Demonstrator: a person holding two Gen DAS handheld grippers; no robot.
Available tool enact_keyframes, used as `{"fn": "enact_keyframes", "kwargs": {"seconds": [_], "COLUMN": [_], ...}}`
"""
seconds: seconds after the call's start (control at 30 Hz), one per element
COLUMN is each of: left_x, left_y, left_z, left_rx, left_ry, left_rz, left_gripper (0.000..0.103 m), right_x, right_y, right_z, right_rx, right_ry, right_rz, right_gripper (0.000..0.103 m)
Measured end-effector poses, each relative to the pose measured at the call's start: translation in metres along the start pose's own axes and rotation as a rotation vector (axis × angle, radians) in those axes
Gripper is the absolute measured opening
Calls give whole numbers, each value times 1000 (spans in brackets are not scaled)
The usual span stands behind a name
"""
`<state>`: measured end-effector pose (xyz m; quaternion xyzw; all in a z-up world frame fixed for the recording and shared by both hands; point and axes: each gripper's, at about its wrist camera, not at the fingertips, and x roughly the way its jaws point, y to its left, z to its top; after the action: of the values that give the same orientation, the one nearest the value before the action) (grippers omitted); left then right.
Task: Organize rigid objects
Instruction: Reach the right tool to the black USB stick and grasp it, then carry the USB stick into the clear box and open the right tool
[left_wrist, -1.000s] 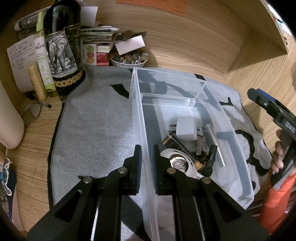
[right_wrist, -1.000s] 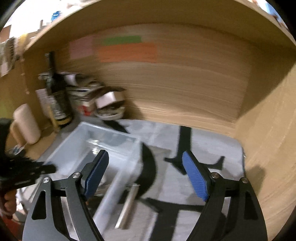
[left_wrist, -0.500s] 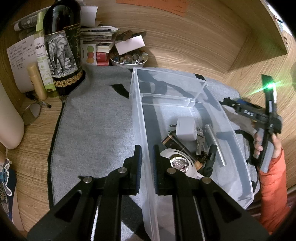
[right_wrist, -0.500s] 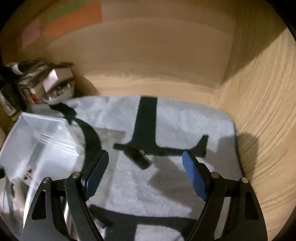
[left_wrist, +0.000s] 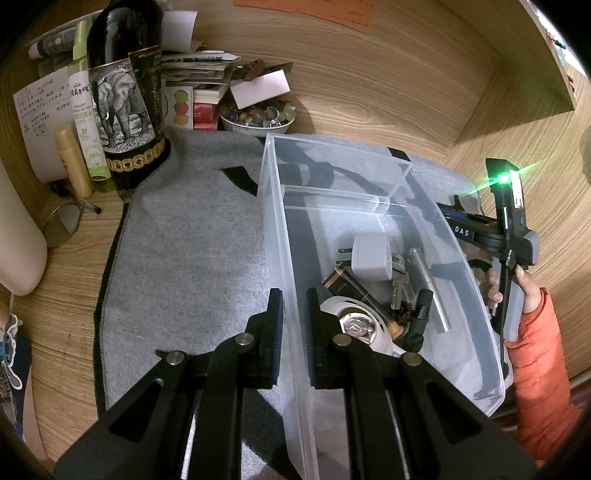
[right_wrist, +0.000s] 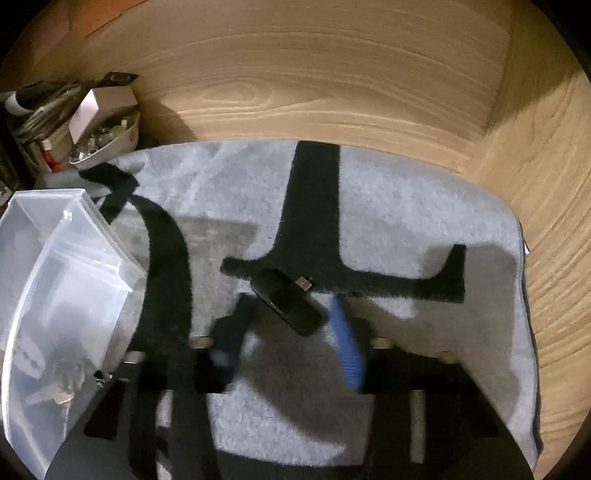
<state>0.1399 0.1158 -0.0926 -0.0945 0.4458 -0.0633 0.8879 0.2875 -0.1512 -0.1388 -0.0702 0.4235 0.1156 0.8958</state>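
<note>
- Black USB stick (right_wrist: 286, 304) lies on the grey mat (right_wrist: 406, 206), near the mat's middle, well clear of the clear plastic bin (right_wrist: 70, 258) that sits toward the mat's left edge in the right wrist view.
- Right gripper (right_wrist: 288, 325) is down over the stick and its jaws are closing; stick sits between the blue pads (right_wrist: 345, 343), lying diagonal to them. Frame is motion-blurred, so we can't confirm pad contact yet.
- Left gripper (left_wrist: 293, 332) is clamped on the bin's near-left wall (left_wrist: 284, 295), pads either side of the plastic. We judge it's there to steady the bin for the drop.
- Bin already holds a white charger plug (left_wrist: 371, 254), keys (left_wrist: 399, 280), a battery (left_wrist: 347, 288), a metal tube (left_wrist: 428, 288) and a roll of tape (left_wrist: 354, 325), all in the near compartment; far compartment looks empty.
- To do this step well, in our view:
  - finish the squeeze across the stick's narrow sides, on the body, not on the metal plug end (right_wrist: 303, 283)
  - the stick lies skewed to the jaws, so expect it to swivel as the pads close; roll the wrist to square up if it slips
  - keep the fingertips low on the mat, since the stick is thin and could pop out from under them
  - lift straight up before swinging toward the bin, clear the rim, release low inside.
- Risk: soft mat pile snags a fingertip.
</note>
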Motion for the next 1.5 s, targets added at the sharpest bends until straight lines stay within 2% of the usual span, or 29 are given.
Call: {"fn": "enact_keyframes", "kwargs": {"seconds": [0.07,0.23,0.4,0.53,1.0,1.27,1.5], "left_x": [0,0,0,0,0,0,0], "left_y": [0,0,0,0,1,1,1], "left_z": [0,1,1,1,1,1,1], "left_rx": [-1,-3,-2,-4,-4,-5,-5], "left_ry": [0,0,1,1,0,0,0], "left_rz": [-1,-1,1,0,0,0,0], "left_gripper": [9,9,9,9,9,9,9], "right_x": [-1,-10,-34,-59,-126,-145,-144], "right_y": [-1,0,6,16,54,75,97], "right_z": [0,-4,-7,-8,-7,-15,-26], "right_rx": [-3,-6,-16,-43,-120,-160,-196], "right_ry": [2,0,-45,-104,-282,-317,-293], "right_rz": [2,6,13,2,64,124,196], "right_gripper": [14,14,14,14,14,14,14]}}
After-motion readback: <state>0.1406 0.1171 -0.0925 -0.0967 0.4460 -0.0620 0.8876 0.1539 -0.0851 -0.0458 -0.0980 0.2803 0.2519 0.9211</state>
